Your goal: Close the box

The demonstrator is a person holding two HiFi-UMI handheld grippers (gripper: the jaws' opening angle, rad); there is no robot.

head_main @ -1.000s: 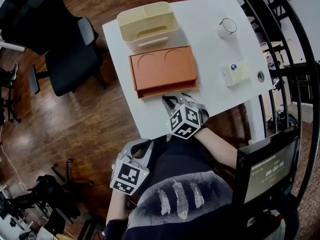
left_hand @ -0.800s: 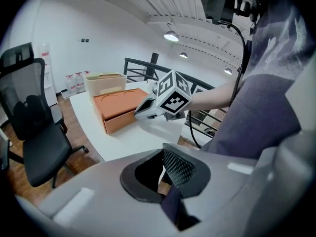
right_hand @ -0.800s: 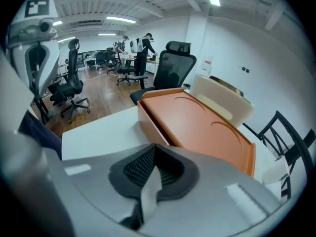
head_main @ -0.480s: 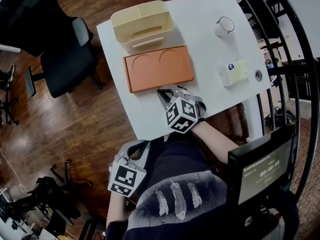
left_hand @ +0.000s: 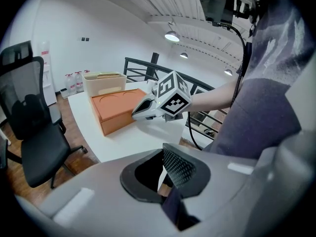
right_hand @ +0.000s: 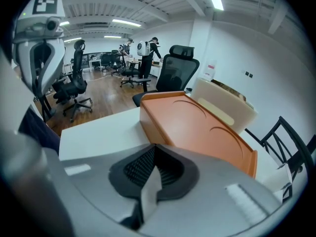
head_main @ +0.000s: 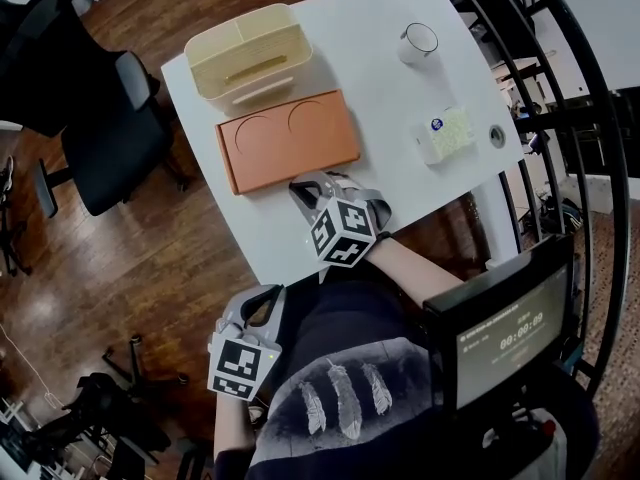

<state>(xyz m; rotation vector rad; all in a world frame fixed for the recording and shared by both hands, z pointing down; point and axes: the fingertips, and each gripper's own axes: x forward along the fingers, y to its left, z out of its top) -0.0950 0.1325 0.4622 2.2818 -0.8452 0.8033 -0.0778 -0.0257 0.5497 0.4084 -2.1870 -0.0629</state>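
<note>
The orange box point(head_main: 288, 140) lies on the white table point(head_main: 380, 98) with its lid down flat; two round hollows mark the lid. My right gripper point(head_main: 312, 186) is shut and empty, its tips just off the box's near edge. The left gripper view shows those tips point(left_hand: 137, 113) hovering beside the box point(left_hand: 118, 107). In the right gripper view the box point(right_hand: 197, 127) fills the space right ahead. My left gripper point(head_main: 258, 300) is shut on nothing, held off the table beside the person's lap.
A cream tray point(head_main: 250, 50) stands directly behind the box. A white mug point(head_main: 418, 43) and a white packet point(head_main: 445, 133) are on the table's right side. A black office chair point(head_main: 90, 118) stands left of the table, a black railing point(head_main: 560, 98) to its right.
One second ago the lid stood slightly raised with the box's front showing beneath; now it lies flat. The right gripper stays at the near edge, and the head view has shifted.
</note>
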